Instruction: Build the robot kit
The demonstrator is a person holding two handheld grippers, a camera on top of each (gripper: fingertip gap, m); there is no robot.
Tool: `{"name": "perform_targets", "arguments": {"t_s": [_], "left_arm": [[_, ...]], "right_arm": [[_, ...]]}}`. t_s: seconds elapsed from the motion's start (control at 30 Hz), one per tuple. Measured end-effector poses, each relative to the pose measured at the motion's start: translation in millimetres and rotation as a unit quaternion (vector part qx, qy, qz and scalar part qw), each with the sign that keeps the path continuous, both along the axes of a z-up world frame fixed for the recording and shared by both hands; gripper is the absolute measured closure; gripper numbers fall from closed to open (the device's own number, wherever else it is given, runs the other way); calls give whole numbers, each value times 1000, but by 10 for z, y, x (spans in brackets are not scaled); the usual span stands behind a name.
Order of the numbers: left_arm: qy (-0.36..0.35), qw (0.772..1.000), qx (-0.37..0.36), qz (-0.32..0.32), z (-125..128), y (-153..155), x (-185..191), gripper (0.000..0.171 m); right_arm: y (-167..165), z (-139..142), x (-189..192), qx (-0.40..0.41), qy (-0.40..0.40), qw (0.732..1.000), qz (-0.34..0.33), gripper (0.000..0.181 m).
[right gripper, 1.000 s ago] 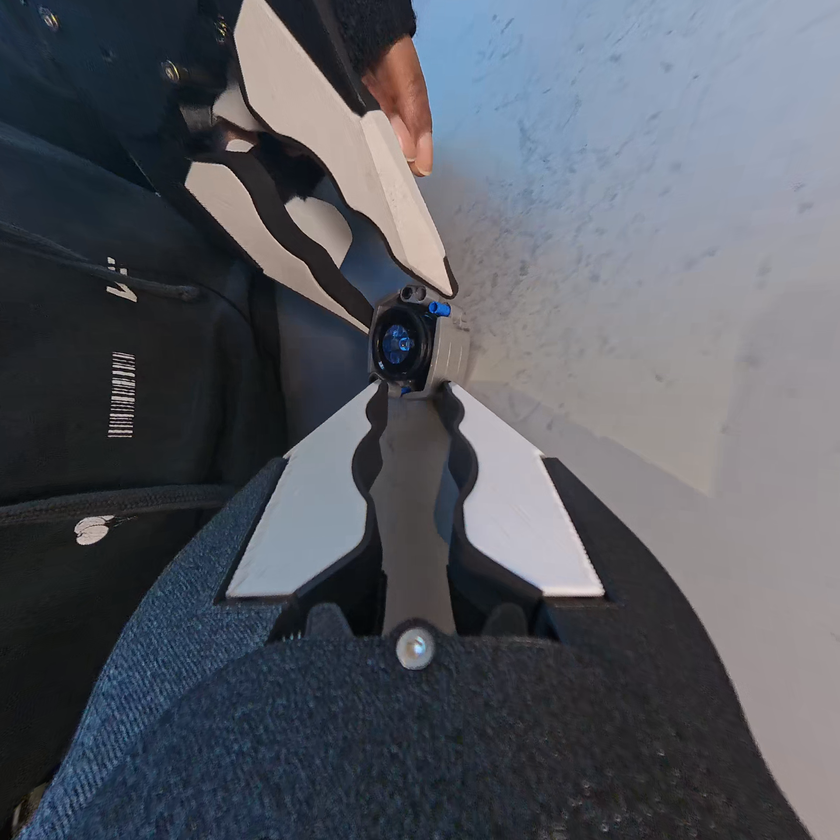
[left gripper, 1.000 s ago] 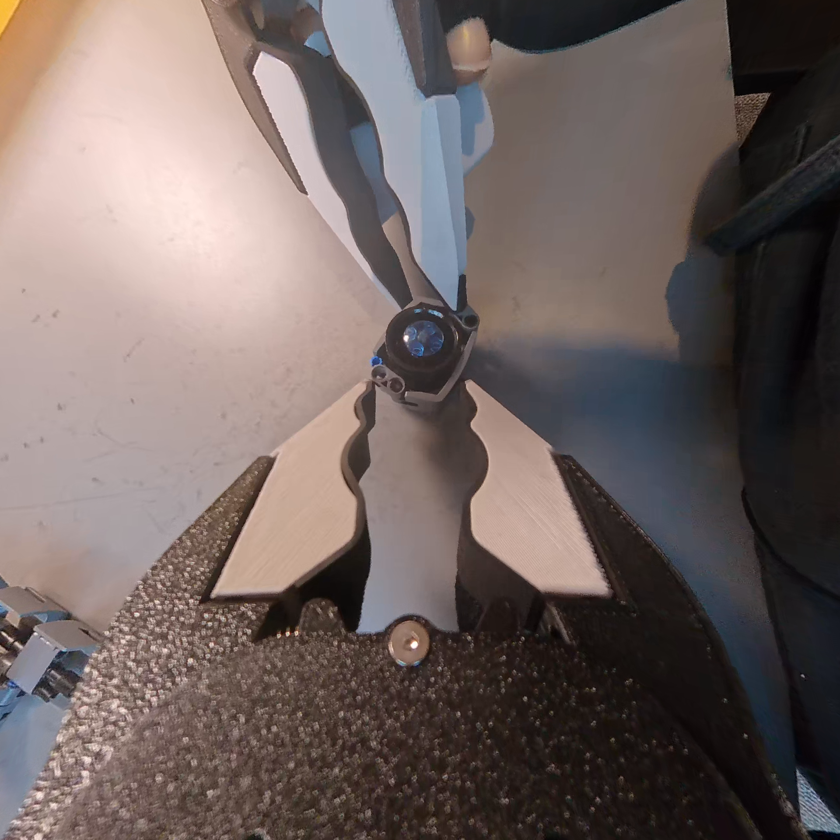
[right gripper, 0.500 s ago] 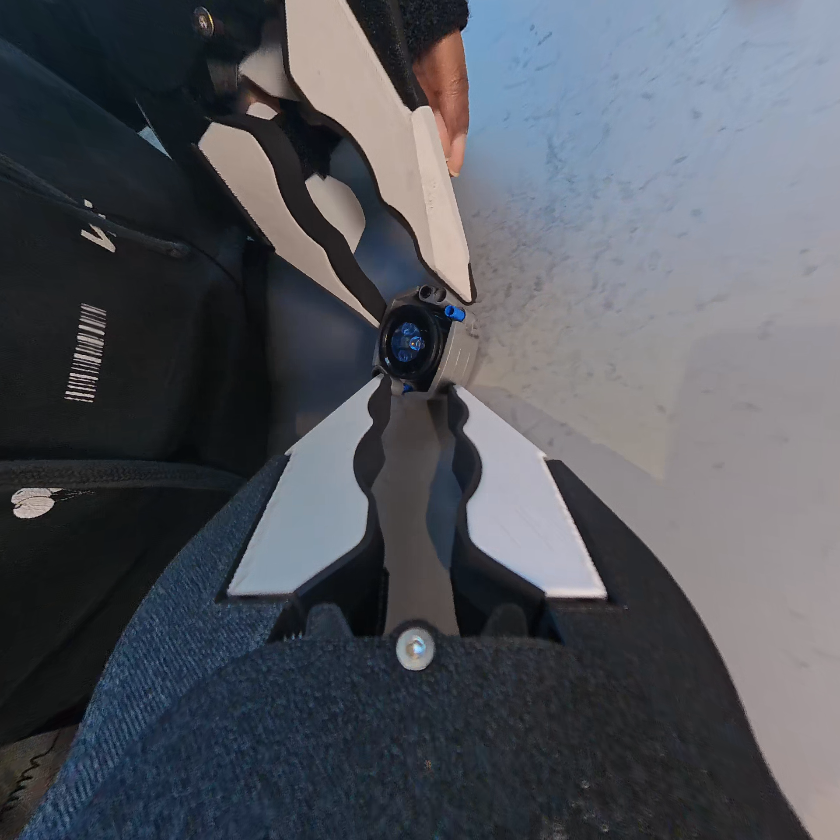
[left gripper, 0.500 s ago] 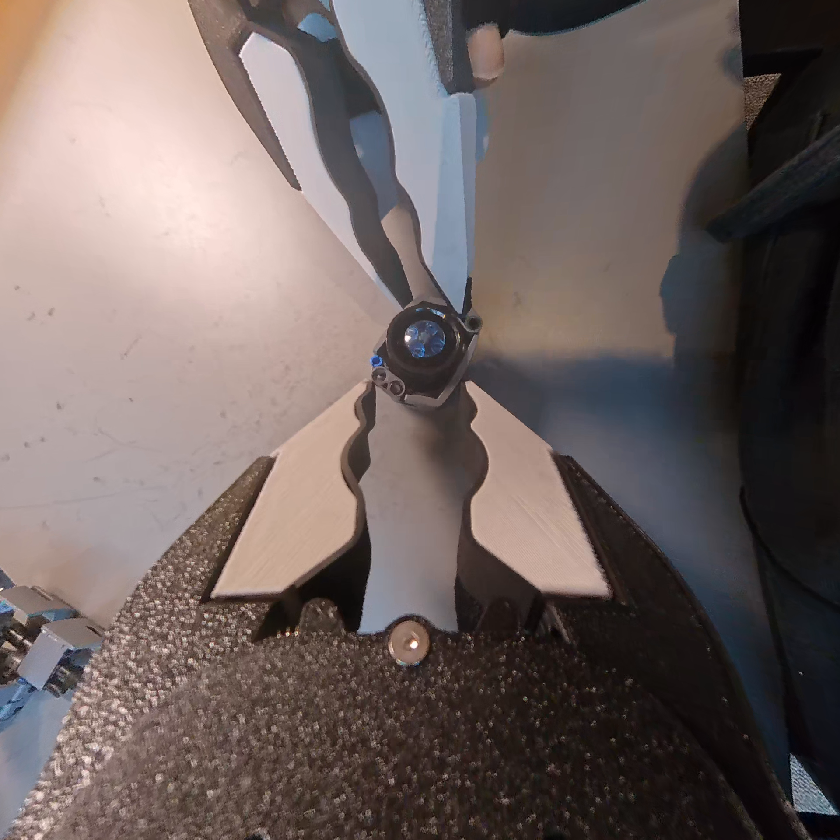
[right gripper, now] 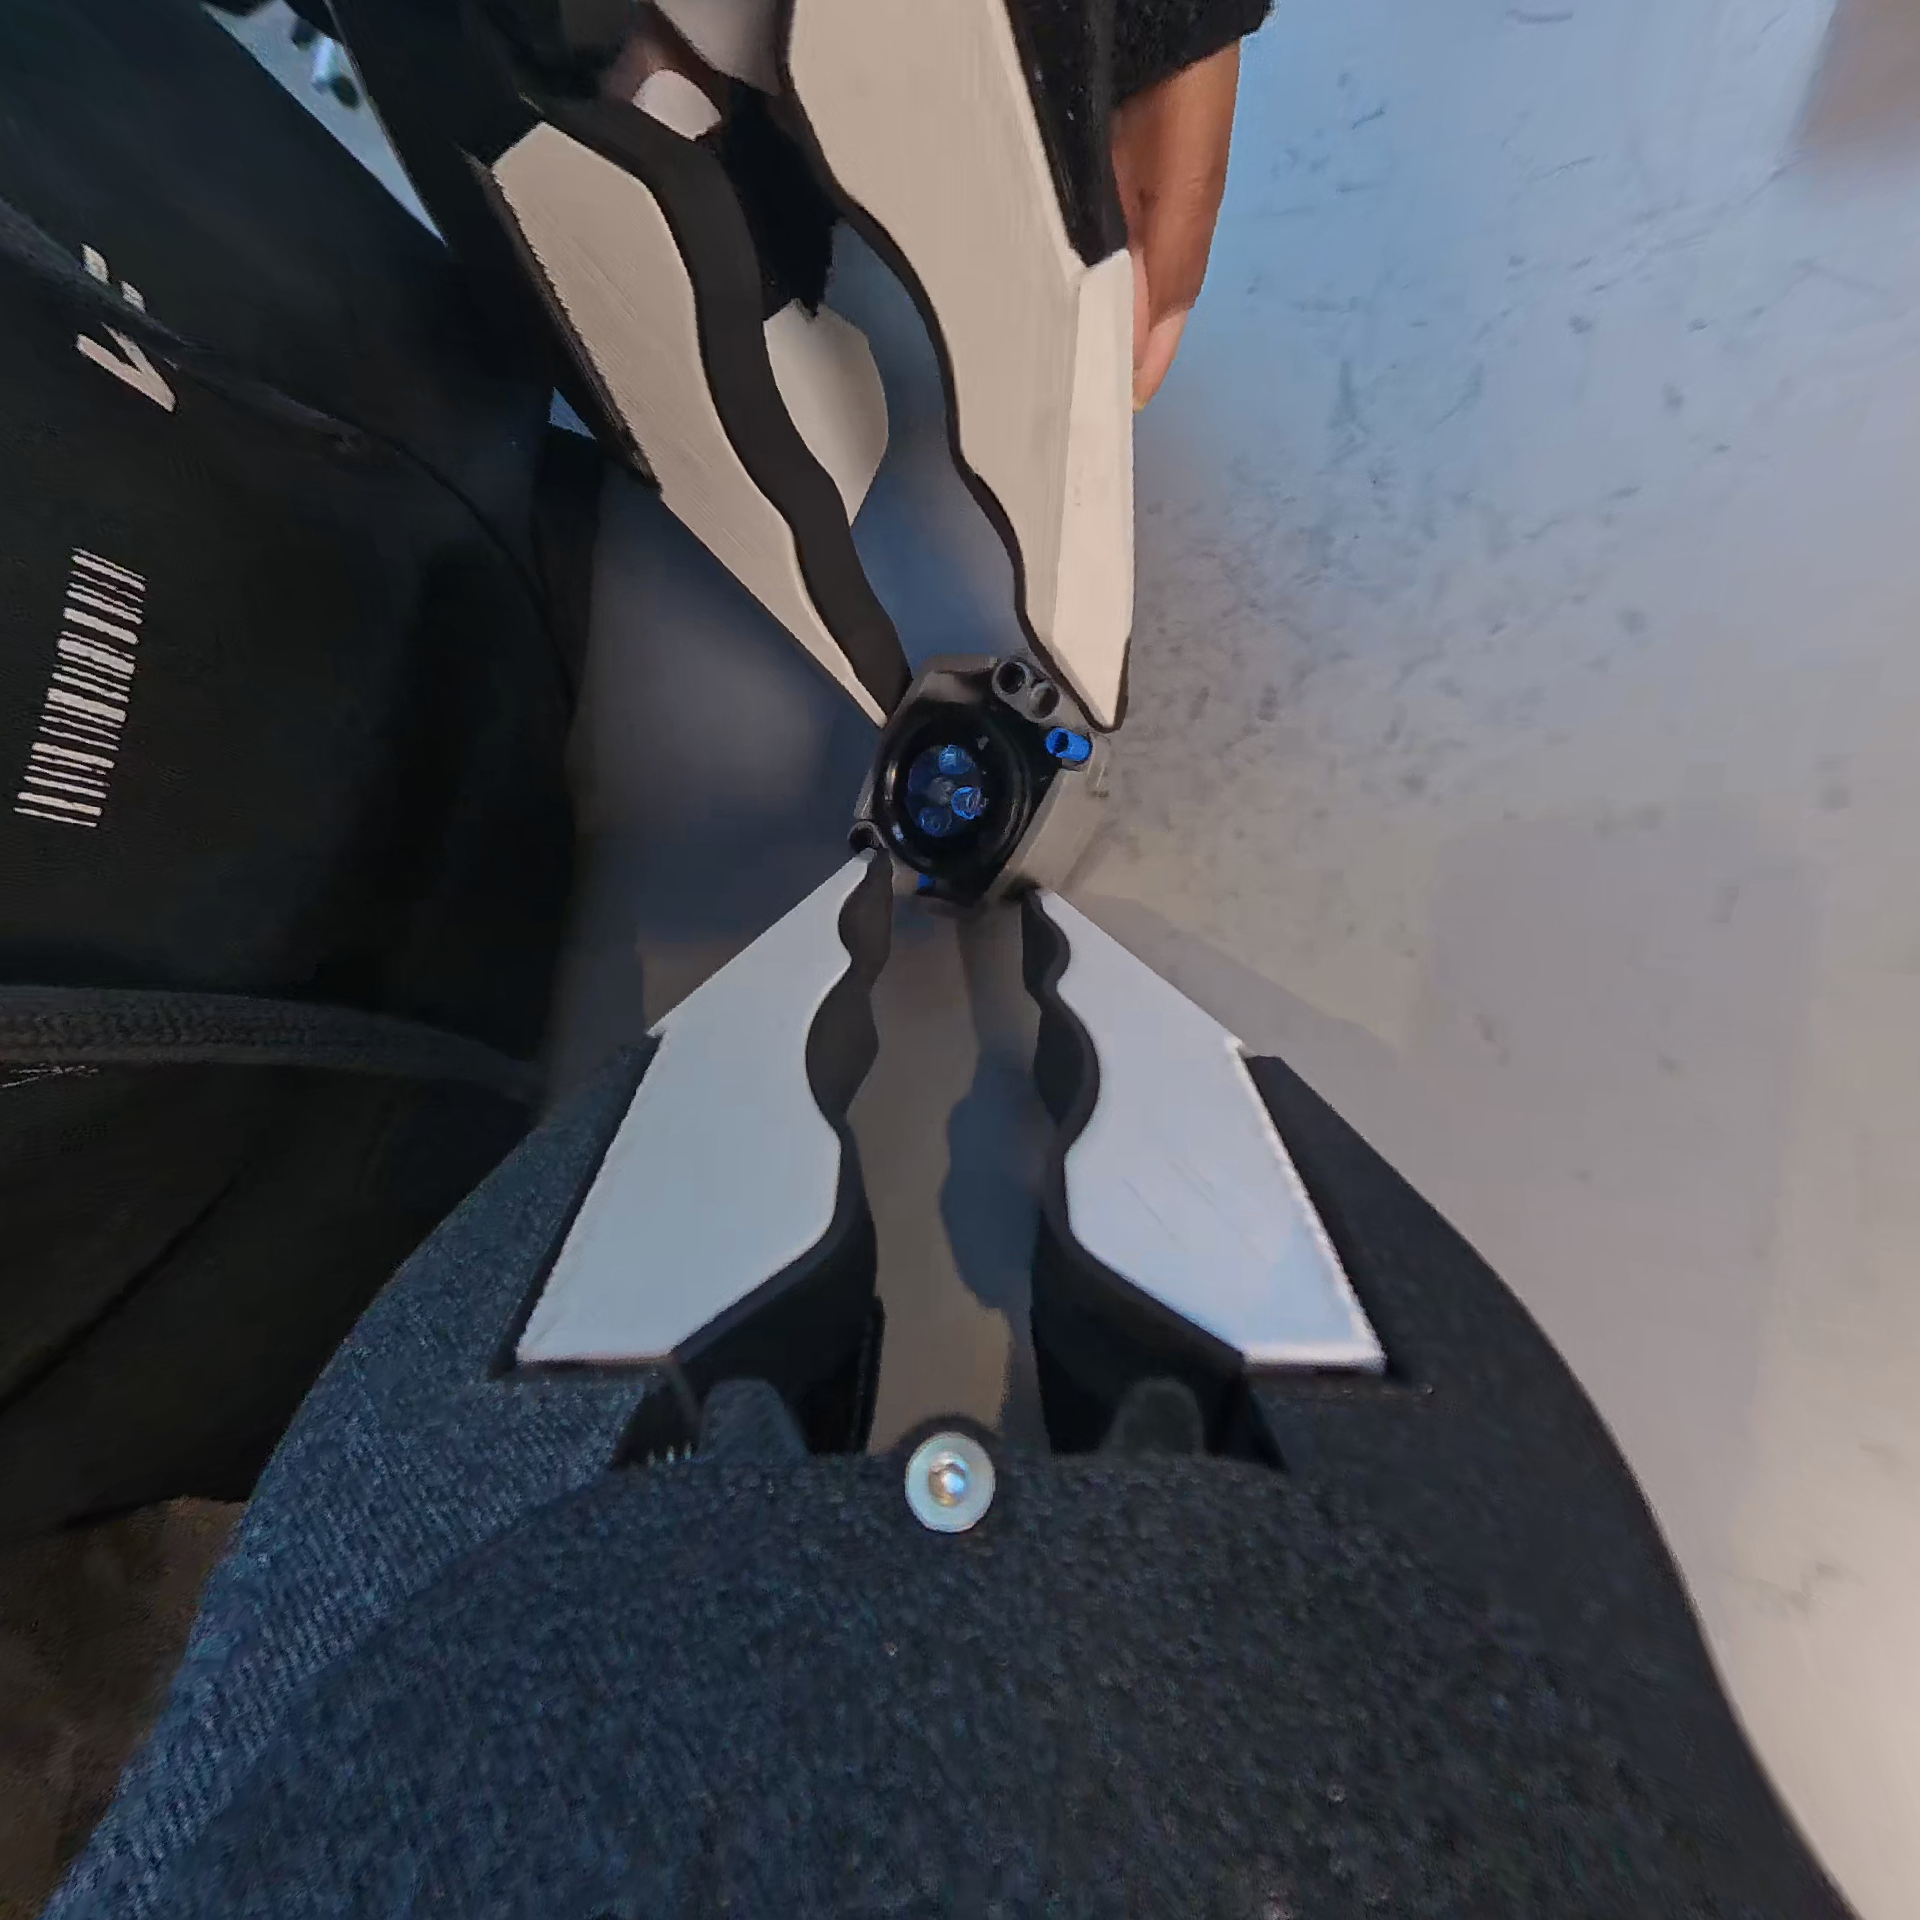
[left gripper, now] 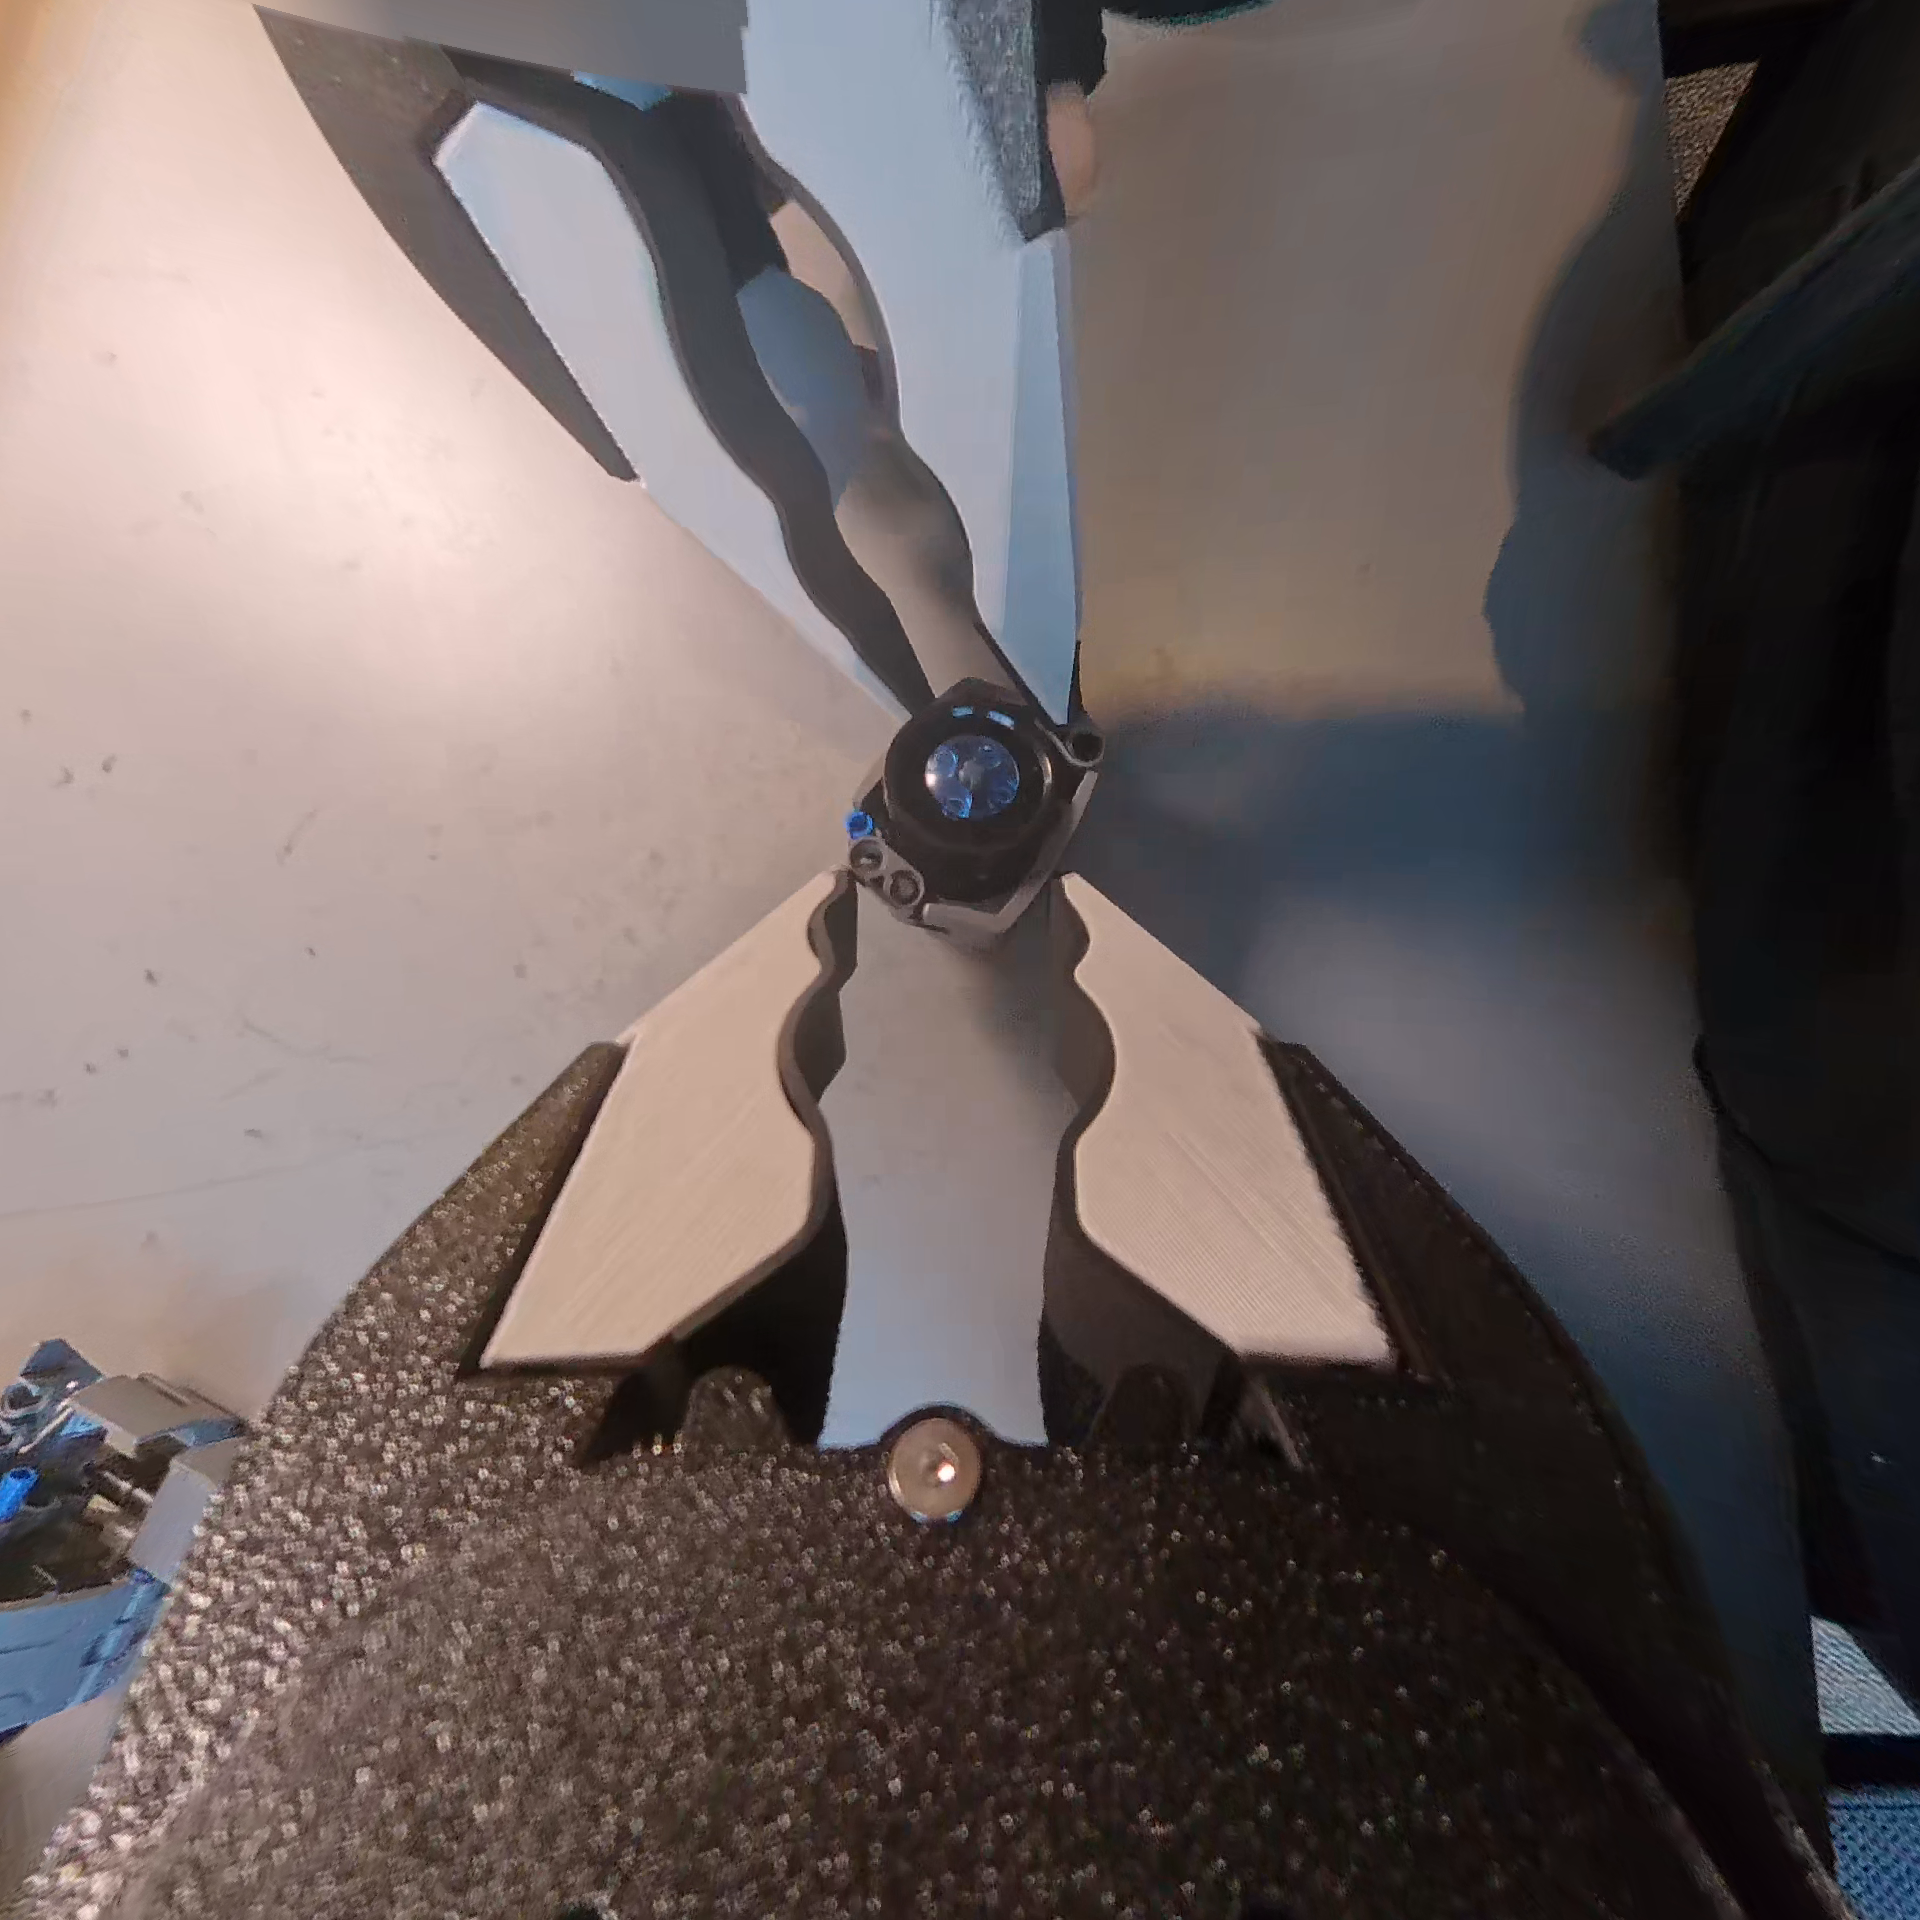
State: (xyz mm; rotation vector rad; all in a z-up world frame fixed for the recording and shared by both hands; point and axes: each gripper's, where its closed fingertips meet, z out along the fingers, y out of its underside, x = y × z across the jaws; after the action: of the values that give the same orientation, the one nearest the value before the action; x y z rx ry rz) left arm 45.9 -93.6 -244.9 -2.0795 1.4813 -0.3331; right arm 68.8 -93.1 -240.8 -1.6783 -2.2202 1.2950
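A small grey and black block assembly [left gripper: 971, 800] with a round black rim and a blue centre hangs above the light table [left gripper: 260, 623]. My left gripper [left gripper: 951, 885] is shut on its near side. My right gripper [left gripper: 1003, 707] reaches in from the top of the left wrist view and is shut on its far side. In the right wrist view the same assembly [right gripper: 951, 795] sits between my right gripper [right gripper: 948, 878] below and my left gripper [right gripper: 997, 717] above. A small blue pin sticks out of one side of the assembly.
A heap of grey and blue parts [left gripper: 73, 1455] lies at the lower left of the left wrist view. A person in dark clothing [right gripper: 229, 779] stands close beyond the table edge. A hand [right gripper: 1164, 260] holds the left gripper. Both grippers' tips are close together, under 4 cm apart.
The two grippers have drawn closer to each other's cameras and turned a little. The assembly has stayed gripped between both the whole time.
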Motion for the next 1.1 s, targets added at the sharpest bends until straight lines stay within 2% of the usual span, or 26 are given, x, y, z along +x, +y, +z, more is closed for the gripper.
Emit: {"name": "perform_targets", "arguments": {"t_s": [0.33,0.43,0.6,0.77,1.1], "left_arm": [[-21,1000,-7,-2,-37,-7,-19,137],[-22,1000,-14,-5,-36,-12,-32,136],[-29,999,-25,2,-22,21,-68,136],[-15,1000,-11,3,-31,47,-69,136],[1,1000,5,1,-31,66,-63,136]], "right_arm": [[3,-4,-42,5,-15,1000,9,159],[4,-2,-51,-10,-26,1000,-8,159],[63,4,-72,-83,-64,993,-50,156],[70,49,-39,-111,-74,990,-47,147],[87,10,-15,-143,-104,982,-67,148]]}}
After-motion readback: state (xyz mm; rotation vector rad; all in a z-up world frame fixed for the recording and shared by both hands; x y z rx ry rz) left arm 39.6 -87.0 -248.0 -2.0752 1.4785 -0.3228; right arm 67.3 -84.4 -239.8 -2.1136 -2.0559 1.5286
